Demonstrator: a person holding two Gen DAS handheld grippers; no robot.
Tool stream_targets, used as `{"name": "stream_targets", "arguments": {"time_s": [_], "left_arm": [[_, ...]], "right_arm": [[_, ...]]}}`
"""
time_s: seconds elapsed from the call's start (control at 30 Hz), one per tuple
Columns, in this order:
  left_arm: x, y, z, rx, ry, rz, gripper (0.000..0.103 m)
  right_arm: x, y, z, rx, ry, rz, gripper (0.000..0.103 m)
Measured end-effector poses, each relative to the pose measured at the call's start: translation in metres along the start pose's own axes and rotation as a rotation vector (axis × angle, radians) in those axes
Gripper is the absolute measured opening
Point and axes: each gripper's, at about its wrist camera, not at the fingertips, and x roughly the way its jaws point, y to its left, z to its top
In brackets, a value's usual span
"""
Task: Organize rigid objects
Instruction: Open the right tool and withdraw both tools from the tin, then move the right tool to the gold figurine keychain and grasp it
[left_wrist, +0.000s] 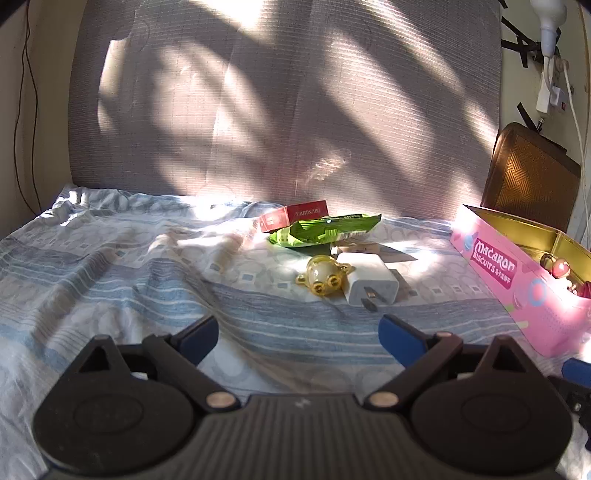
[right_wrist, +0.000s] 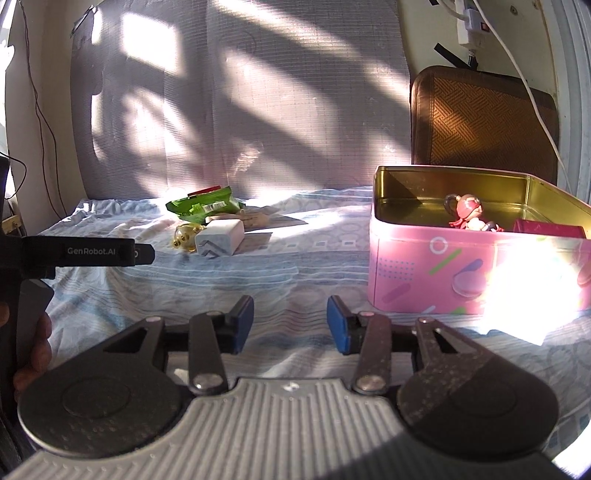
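The left gripper (left_wrist: 298, 334) hangs over the blue patterned bedsheet (left_wrist: 110, 266) with its jaws spread wide and nothing between them; just ahead, slightly to the right, lie a white charger plug (left_wrist: 369, 282) touching a yellow translucent toy (left_wrist: 323, 275), with a green snack packet (left_wrist: 325, 230) and a red box (left_wrist: 295, 216) farther back. The right gripper (right_wrist: 290, 323) is parted halfway, also empty. The pink biscuit tin (right_wrist: 443, 269) stands near its right front, holding a pink figurine (right_wrist: 467, 214) and a dark red object (right_wrist: 546, 228).
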Motion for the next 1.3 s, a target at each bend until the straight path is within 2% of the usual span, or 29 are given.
{"name": "stream_targets", "arguments": {"time_s": [0.33, 0.6, 1.17, 1.3], "left_arm": [[-0.007, 0.022, 0.012, -0.082, -0.048, 0.062, 0.097], [-0.010, 0.043, 0.018, -0.181, -0.056, 0.077, 0.097], [0.007, 0.067, 0.016, -0.283, 0.026, 0.098, 0.096], [0.008, 0.066, 0.016, -0.282, 0.023, 0.098, 0.096]], "right_arm": [[0.026, 0.020, 0.016, -0.090, 0.036, 0.043, 0.046], [0.059, 0.045, 0.038, -0.142, 0.052, 0.086, 0.049], [0.120, 0.097, 0.056, -0.268, 0.043, 0.162, 0.051], [0.135, 0.101, 0.063, -0.297, 0.029, 0.159, 0.057]]}}
